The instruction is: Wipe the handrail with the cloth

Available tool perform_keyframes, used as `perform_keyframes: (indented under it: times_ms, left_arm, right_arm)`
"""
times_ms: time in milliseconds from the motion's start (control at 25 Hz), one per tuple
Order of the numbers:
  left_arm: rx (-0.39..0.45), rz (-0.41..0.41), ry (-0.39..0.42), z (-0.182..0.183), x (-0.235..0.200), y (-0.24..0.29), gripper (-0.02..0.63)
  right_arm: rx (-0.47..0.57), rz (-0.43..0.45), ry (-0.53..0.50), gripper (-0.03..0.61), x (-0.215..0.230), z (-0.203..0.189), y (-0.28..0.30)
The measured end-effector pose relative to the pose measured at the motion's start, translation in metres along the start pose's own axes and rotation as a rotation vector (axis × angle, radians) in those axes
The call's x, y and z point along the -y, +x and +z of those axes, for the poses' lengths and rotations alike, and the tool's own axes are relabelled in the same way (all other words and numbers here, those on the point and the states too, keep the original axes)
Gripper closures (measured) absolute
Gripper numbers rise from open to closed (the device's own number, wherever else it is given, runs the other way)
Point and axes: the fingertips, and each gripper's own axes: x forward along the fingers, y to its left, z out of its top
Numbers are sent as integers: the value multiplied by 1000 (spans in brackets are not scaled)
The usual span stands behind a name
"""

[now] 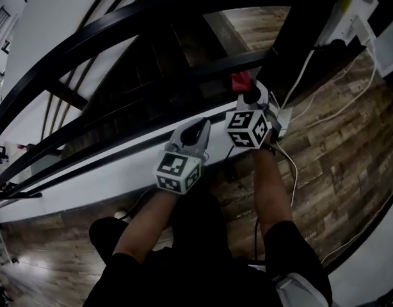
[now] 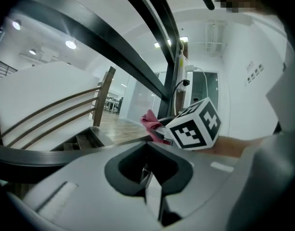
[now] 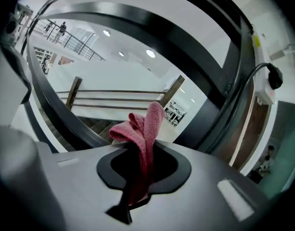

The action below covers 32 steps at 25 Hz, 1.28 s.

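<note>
Cloth (image 3: 147, 124) in right tool (image 3: 139, 179)

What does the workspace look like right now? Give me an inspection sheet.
Surface: black handrail curves past both grippers; no dirt discernible.
Job's things: red cloth bunched, sticking up from the right gripper.
Clutter: nothing seen.
Grippers: right gripper shut on the cloth; left gripper shut, empty.
Cables: white lead runs down from the wall beside the right gripper.
Surroundings: wood-plank floor below the rails.
</note>
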Motion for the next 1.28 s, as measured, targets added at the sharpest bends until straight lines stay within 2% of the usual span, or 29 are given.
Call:
perform_keyframes:
  times_ms: [120, 200, 320, 560, 720, 920, 1080, 1280]
  left_arm:
    - [-16, 11, 20, -5, 0, 2, 614]
    - [-18, 18, 30, -7, -1, 1, 614]
    - [-5, 31, 2, -7, -7, -5, 614]
    - [-10, 90, -19, -16, -32, -20, 614]
    - [4, 80, 7, -13, -35, -25, 614]
    - [47, 78, -58, -20, -49, -41, 614]
    - [43, 95, -51, -25, -61, -53, 614]
    - [56, 107, -31, -22, -66, -65, 614]
  right_arm:
    - [-31, -4, 7, 529, -1, -2, 6]
    - [-35, 38, 92, 529, -1, -4, 8]
    - [-44, 116, 208, 529, -4, -5, 5]
    - [-38, 210, 243, 529, -35, 6, -5]
    - [0, 286, 333, 529, -52, 19, -17]
    - [18, 323, 364, 529, -62, 25, -22]
    - [20, 389, 446, 529, -72, 34, -29]
    - [32, 427, 409, 529, -97, 48, -39]
